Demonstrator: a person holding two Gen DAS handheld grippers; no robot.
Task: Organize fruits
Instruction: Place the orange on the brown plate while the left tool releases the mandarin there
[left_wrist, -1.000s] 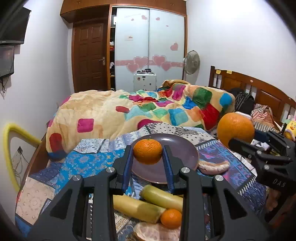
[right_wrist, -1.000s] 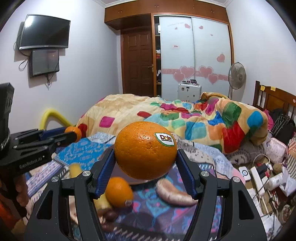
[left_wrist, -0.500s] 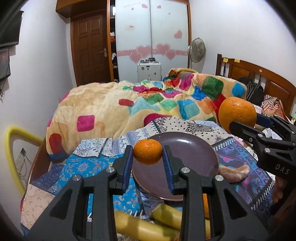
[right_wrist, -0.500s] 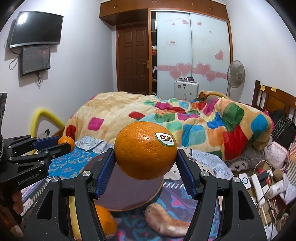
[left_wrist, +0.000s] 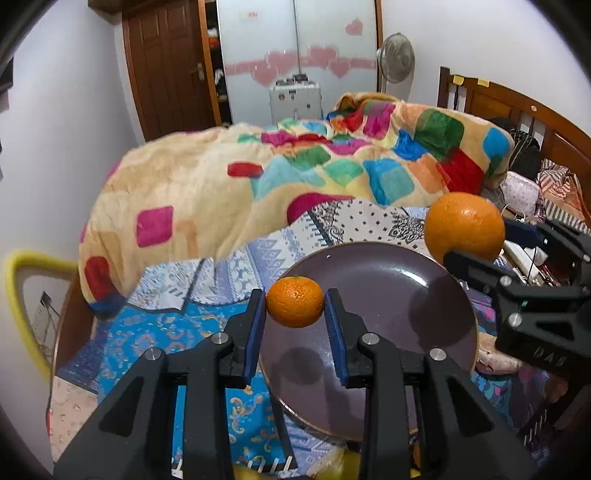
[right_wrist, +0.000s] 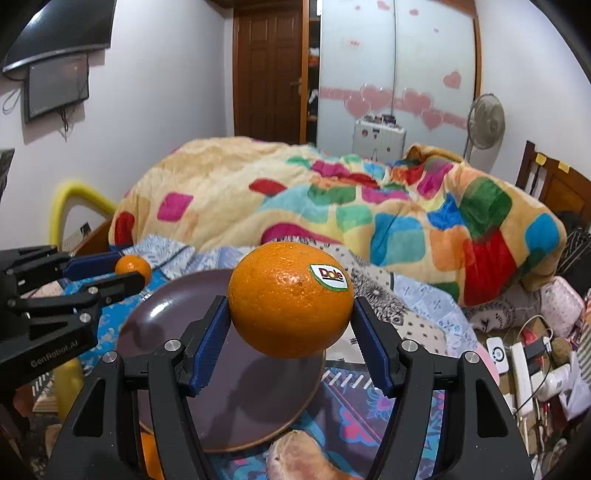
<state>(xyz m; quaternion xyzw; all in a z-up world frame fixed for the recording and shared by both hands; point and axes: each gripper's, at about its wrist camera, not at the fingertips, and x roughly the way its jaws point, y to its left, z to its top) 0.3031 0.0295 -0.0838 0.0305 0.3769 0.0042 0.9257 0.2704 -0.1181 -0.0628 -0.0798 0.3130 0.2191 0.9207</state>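
Note:
My left gripper (left_wrist: 295, 308) is shut on a small mandarin (left_wrist: 294, 301) and holds it above the near left rim of a dark purple plate (left_wrist: 388, 295) on the bed. My right gripper (right_wrist: 290, 314) is shut on a large orange (right_wrist: 290, 299) with a Dole sticker, held above the plate (right_wrist: 159, 317). In the left wrist view the orange (left_wrist: 464, 226) hangs over the plate's far right rim. In the right wrist view the mandarin (right_wrist: 133, 266) sits at the plate's left side. The plate is empty.
A pale peeled fruit piece (right_wrist: 303, 459) lies in front of the plate, another orange fruit (right_wrist: 149, 454) beside it. A yellow item (right_wrist: 68, 384) lies left of the plate. A colourful blanket (left_wrist: 295, 177) is heaped behind. Cables and chargers (right_wrist: 524, 365) clutter the right.
Both grippers have moved forward and lower over the plate, each still holding its fruit. The plate now looks larger and the loose fruits have slid toward the bottom edge.

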